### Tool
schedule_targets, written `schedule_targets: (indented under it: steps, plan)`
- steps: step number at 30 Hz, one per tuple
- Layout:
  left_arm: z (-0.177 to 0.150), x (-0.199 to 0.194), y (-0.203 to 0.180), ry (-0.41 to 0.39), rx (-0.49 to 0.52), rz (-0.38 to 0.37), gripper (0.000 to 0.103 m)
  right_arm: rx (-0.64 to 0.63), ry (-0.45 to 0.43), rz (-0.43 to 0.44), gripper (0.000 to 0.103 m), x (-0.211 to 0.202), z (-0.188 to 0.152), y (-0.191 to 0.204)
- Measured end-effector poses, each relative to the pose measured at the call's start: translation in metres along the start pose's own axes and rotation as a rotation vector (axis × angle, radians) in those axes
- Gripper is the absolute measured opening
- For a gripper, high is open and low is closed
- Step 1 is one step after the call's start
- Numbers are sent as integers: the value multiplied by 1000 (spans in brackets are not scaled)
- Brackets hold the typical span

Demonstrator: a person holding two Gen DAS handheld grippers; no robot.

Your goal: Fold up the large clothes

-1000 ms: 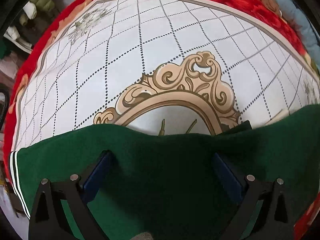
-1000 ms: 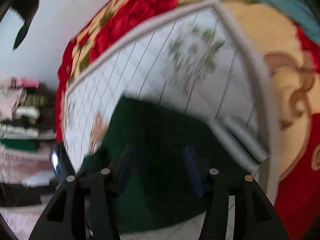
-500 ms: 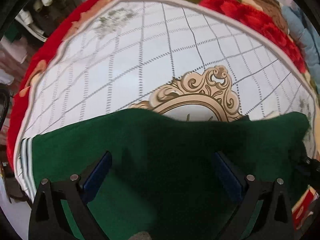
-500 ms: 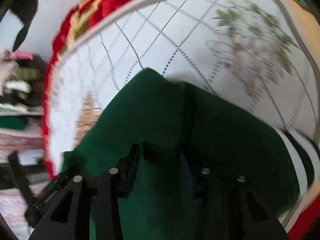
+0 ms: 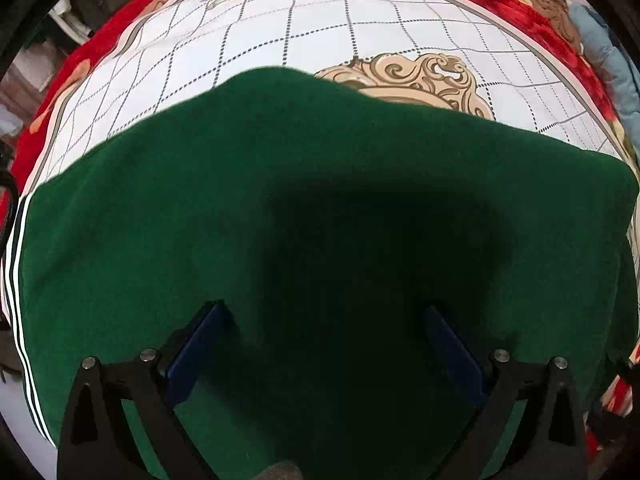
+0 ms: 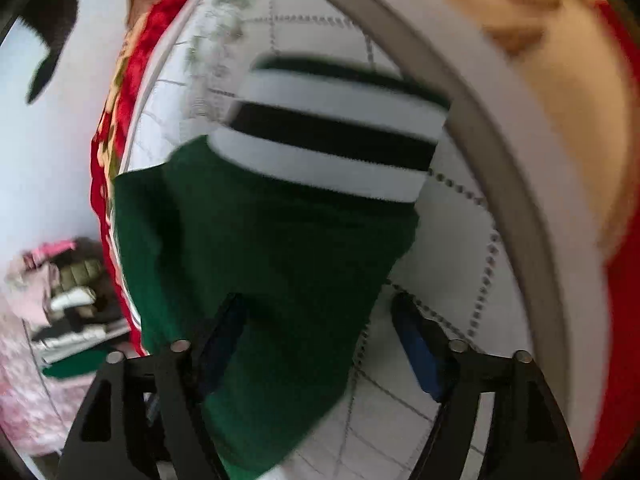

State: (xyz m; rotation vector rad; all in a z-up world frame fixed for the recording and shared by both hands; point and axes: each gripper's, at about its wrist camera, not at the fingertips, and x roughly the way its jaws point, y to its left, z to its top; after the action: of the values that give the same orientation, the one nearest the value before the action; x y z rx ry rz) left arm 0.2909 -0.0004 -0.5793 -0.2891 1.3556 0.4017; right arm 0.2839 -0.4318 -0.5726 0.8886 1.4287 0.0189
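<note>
A dark green garment [image 5: 304, 208] lies spread on a white checked bed cover [image 5: 320, 32]. It has white and black stripes along its left edge [image 5: 14, 264]. My left gripper [image 5: 324, 316] is open just above the green cloth, fingers wide apart. In the right wrist view a green sleeve [image 6: 264, 264] with a white and black striped cuff [image 6: 332, 136] lies on the cover. My right gripper [image 6: 316, 316] is open over the sleeve, its left finger against the cloth and its right finger [image 6: 416, 348] over the cover.
A red flowered blanket [image 5: 500, 0] borders the cover. Blue bedding [image 5: 608, 52] lies at the far right. Stacked clothes [image 6: 68, 304] stand at the left beyond the bed edge in the right wrist view.
The green cloth has spread farther up the cover under my left gripper. My right gripper has opened wide and let go of the sleeve, and its view has turned onto the striped cuff.
</note>
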Motion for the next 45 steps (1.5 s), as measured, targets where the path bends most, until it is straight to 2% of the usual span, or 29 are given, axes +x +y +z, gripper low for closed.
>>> schedule_targets:
  steps: [1,3,4,6,8,11,12,13,15,16,17,18,19,21,23,25,27,30,32,35,37,38,40,41,42,43,45]
  plan:
    - [0,-1,-2,-5,13,4,103,-15,-23,3,26,3,-1,4]
    - [0,-1,-3,-9,25,1,103,31,-53,-30,16,-2,-9,12]
    - [0,0,-3,-3,29,-11,103,60,-66,-69,15,-8,-15,11]
    - [-2,0,-9,8,52,-26,103,143,-73,-116,15,-21,-29,-2]
    - [-6,-2,-14,8,83,-24,103,198,-9,-136,16,-24,-39,-18]
    - [-11,-18,-10,37,64,-45,103,132,55,-237,19,-36,-45,-11]
    - [-18,-31,-1,30,32,-66,103,36,41,-312,19,-47,-50,6]
    - [-24,-41,8,23,4,-81,103,-29,23,-349,21,-53,-53,20]
    - [-40,-60,31,14,-70,-93,103,-288,-45,-444,23,-64,-72,71]
    - [-52,-69,49,20,-125,-93,103,-383,-33,-437,24,-60,-81,93]
    - [-63,-73,65,26,-173,-88,103,-434,-6,-416,24,-52,-85,107]
    - [-73,-77,82,38,-226,-78,103,-514,77,-361,24,-30,-97,135]
    - [-88,-80,104,52,-299,-64,103,-550,126,-342,24,-14,-101,150]
    - [-111,-79,138,65,-415,-48,103,-646,265,-293,24,44,-124,193]
    - [-133,-72,173,81,-549,-42,103,-725,350,-270,24,99,-146,228]
    - [-151,-57,204,101,-681,-60,103,-803,412,-288,24,149,-166,252]
    - [-165,-42,227,97,-802,-105,103,-887,399,-428,23,202,-184,263]
    - [-176,-18,250,95,-951,-207,103,-859,377,-493,24,228,-185,274]
    - [-177,-11,258,61,-1025,-223,103,-840,409,-507,25,232,-183,279]
    - [-164,-14,260,-20,-1059,-191,103,-836,462,-446,27,230,-176,281]
    - [-157,-19,263,-95,-1046,-234,100,-807,490,-394,26,226,-168,280]
    - [-153,-21,263,-107,-1038,-241,100,-779,503,-366,26,223,-163,277]
    - [-147,-22,264,-121,-1015,-225,71,-705,522,-333,26,214,-154,272]
    - [-142,-21,266,-124,-1005,-195,61,-678,518,-322,26,206,-150,271]
    - [-143,-21,267,-133,-1000,-179,36,-682,508,-323,26,199,-150,273]
    - [-134,-19,265,-154,-985,-178,28,-705,496,-335,26,186,-152,262]
    - [-132,-25,270,-177,-960,-189,26,-755,502,-389,26,183,-157,259]
